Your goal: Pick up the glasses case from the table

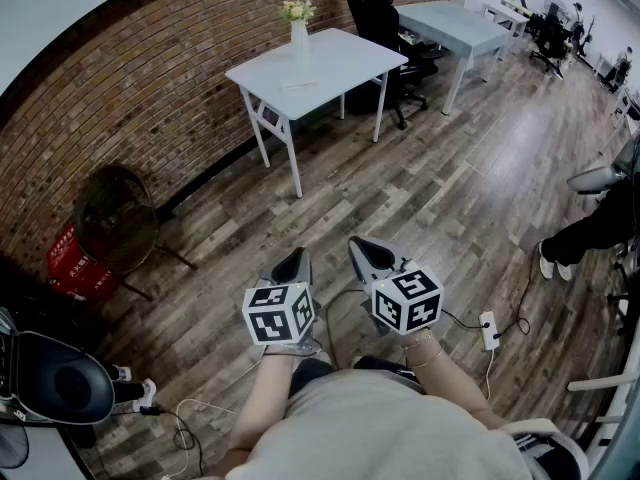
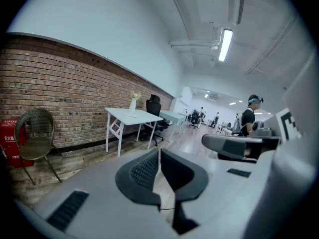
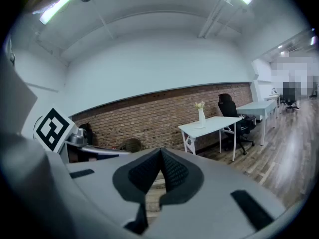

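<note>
Two grey grippers, left gripper and right gripper, closed tight, empty. One white rectangular tabletop, one white flower vase at far edge.

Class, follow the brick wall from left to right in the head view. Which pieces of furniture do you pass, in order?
Wicker chair → white table → black office chair → pale grey table.

At the bottom centre of the head view, the bare left forearm and right forearm reach forward side by side. The grey plastic left gripper and right gripper point slightly downward, jaws pressed together with nothing between them.
</note>
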Motion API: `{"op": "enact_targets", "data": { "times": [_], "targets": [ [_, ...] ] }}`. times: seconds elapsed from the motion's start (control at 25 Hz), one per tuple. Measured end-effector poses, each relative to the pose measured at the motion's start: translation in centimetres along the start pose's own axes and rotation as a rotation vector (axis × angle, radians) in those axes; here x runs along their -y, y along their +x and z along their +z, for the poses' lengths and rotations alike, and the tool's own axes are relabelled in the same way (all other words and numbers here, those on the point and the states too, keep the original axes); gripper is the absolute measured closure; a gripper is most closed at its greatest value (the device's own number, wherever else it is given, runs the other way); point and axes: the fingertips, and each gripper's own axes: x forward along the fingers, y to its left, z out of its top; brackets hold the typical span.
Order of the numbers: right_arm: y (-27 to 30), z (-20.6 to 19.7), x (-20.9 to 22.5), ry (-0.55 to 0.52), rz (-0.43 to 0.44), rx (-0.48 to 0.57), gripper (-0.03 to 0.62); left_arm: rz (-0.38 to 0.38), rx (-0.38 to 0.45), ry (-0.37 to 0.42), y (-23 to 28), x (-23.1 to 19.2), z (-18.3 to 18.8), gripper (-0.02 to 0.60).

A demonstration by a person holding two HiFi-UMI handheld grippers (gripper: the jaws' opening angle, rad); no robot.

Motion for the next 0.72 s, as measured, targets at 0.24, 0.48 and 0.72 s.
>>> {"op": "enact_targets", "data": {
  "times": [0.24, 0.48, 0.72],
  "targets": [
    [0.5, -1.3, -0.1, 0.012, -0.008, -0.017, 0.595, -0.007, 0.005, 0.028, 0.2, -0.2, -0.2, 0.565],
    [0.6, -2.1, 0.0, 0.025, -0.010, -0.028, 0.595, -0.004, -0.012, 0.033, 0.5, -0.4, -0.6, 0.565],
    [-0.9, -1.9, 0.8, 0.045, -0.031, 0.004, 0.595, -0.051, 0.014, 0.055, 0.4, 1.1, -0.6, 0.565]
  ]
}}
